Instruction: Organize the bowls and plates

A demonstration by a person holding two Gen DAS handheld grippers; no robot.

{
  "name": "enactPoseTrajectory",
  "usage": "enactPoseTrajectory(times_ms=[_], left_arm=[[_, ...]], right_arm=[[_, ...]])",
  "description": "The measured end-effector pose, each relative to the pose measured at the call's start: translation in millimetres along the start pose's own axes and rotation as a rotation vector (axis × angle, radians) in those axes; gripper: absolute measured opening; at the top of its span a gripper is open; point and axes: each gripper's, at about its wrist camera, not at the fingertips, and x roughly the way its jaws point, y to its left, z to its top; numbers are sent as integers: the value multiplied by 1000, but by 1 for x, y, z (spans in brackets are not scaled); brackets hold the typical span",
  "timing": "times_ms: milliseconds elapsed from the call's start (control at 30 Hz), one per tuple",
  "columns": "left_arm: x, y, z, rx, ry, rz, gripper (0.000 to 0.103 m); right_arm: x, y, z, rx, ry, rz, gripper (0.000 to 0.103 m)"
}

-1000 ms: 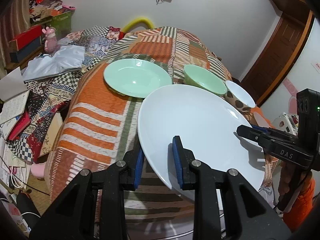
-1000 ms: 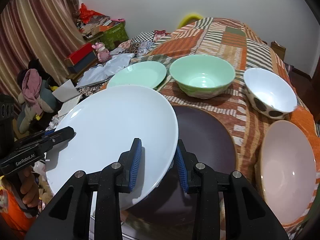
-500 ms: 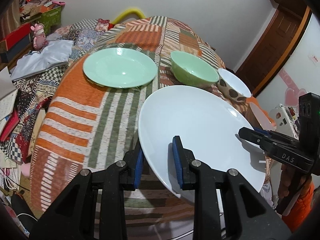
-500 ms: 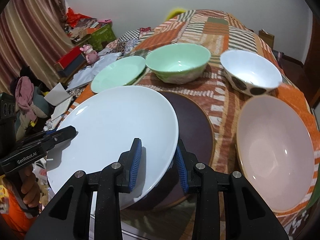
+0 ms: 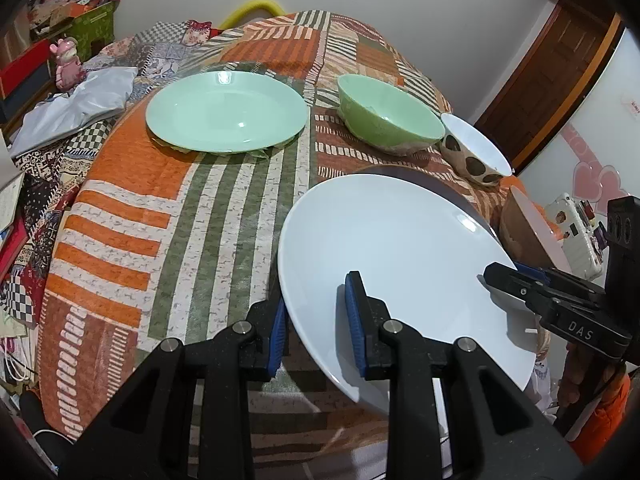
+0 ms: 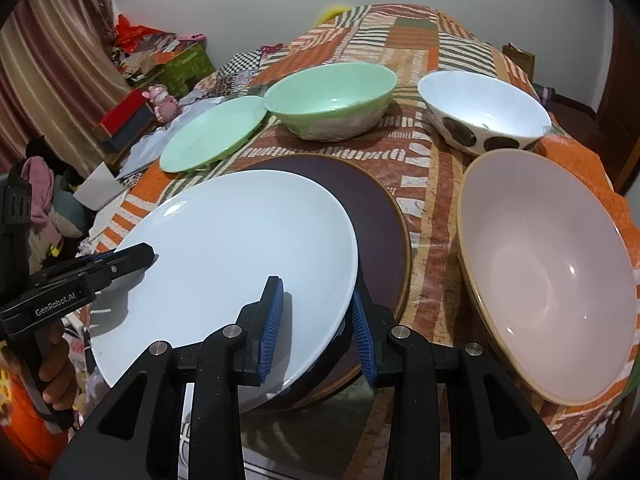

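Observation:
A large white plate (image 5: 400,260) (image 6: 224,260) hangs tilted over the near part of the table, held at opposite rims. My left gripper (image 5: 316,320) is shut on its left rim, and my right gripper (image 6: 316,320) is shut on its right rim. Partly under it lies a dark brown plate (image 6: 380,232). Behind stand a green plate (image 5: 226,112), a green bowl (image 6: 332,100) and a white bowl with dark spots (image 6: 480,108). A wide pink bowl with a tan rim (image 6: 548,264) sits at the right.
The table wears an orange, green and white patchwork cloth (image 5: 132,216). Left of it lie piled fabrics, boxes and a pink toy (image 5: 68,64). A wooden door (image 5: 548,80) is at the back right. A hand in an orange sleeve (image 6: 48,364) holds the left gripper.
Both grippers have carried the white plate forward and down, so it sits lower over the brown plate. The bowls and green plate look nearer. The grips are unchanged.

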Motion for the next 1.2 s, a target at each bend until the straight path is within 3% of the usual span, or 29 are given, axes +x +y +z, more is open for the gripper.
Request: enactPoseTrajectory(times_ms=[833,1200], left_arm=[[28,-9,13,16,29,21,30],[13,-17,10,62,-14,47,30]], right_arm=[[-10,-16,-5,102,-42,21,30],[-16,-21,-6,124,-64,14,27]])
